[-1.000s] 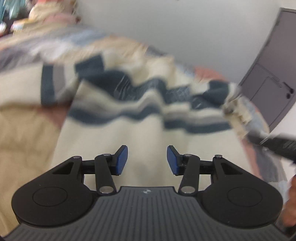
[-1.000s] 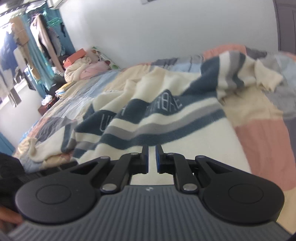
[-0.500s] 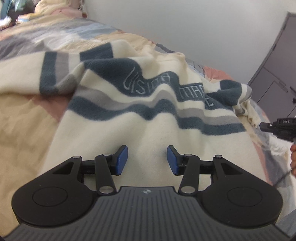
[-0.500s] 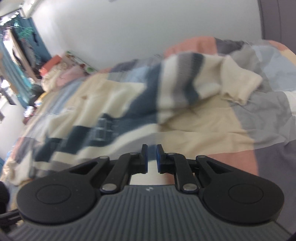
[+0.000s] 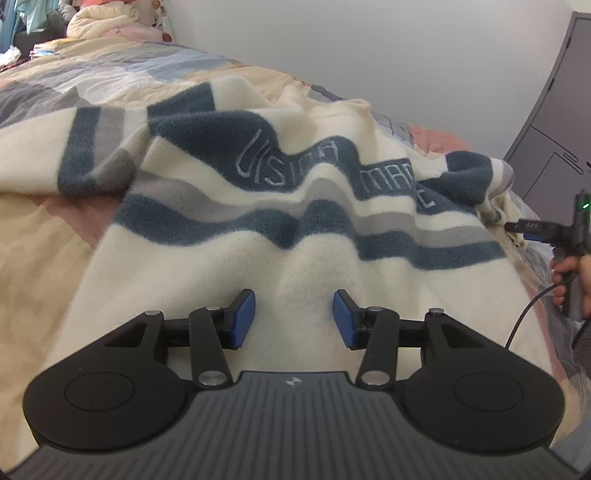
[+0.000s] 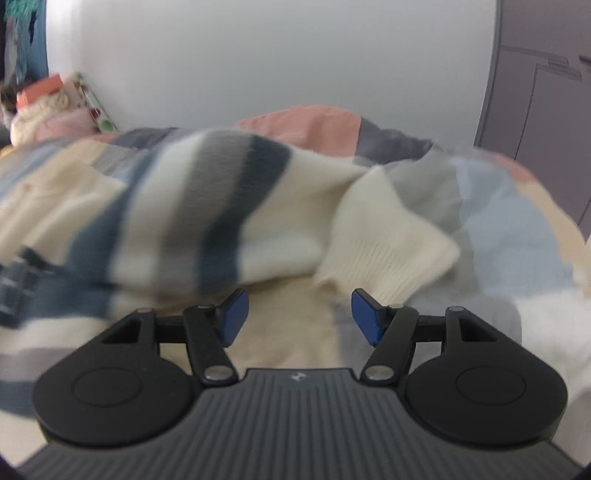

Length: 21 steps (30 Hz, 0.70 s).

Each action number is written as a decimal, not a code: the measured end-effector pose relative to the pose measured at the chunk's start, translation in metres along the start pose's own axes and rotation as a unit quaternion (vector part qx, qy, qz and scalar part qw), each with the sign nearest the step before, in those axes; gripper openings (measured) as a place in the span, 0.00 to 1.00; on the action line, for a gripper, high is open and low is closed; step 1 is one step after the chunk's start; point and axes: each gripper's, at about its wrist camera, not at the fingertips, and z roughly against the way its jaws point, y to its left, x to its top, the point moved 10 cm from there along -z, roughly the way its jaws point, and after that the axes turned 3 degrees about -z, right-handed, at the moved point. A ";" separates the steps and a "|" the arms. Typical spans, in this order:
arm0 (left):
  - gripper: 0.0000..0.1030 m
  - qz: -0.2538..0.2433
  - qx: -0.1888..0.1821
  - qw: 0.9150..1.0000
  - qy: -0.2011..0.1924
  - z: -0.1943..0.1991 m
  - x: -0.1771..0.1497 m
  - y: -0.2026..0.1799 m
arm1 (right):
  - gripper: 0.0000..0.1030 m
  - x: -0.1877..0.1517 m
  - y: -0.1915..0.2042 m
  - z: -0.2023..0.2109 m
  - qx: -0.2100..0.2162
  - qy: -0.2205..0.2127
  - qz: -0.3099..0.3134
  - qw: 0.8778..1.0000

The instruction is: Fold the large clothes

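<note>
A large cream sweater with navy and grey stripes and stitched lettering lies spread and rumpled on the bed. My left gripper is open and empty, just above the sweater's plain cream lower part. My right gripper is open and empty, close in front of the sweater's right sleeve, whose ribbed cream cuff lies just beyond the right finger. The right gripper's body also shows in the left wrist view, at the sweater's right edge.
A patchwork bedspread in beige, pink, grey and blue covers the bed. A white wall runs behind it. A grey wardrobe stands at the right. Piled bedding and clothes lie at the far left.
My right gripper has opened and swung right from the sweater's body to its sleeve and cuff. My left gripper stays open and has steadied over the sweater's lower part.
</note>
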 end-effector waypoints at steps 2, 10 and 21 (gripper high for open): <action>0.52 0.000 0.002 1.000 0.001 -0.005 0.000 0.000 | 0.60 -0.004 -0.005 -0.020 -0.025 0.007 0.036 0.999; 0.52 0.025 0.007 1.000 0.001 -0.008 0.002 0.002 | 0.08 0.011 -0.031 -0.004 -0.096 -0.024 0.059 0.993; 0.51 -0.027 0.026 0.999 0.010 0.028 -0.007 -0.014 | 0.07 0.116 -0.100 0.148 -0.146 -0.125 0.027 0.981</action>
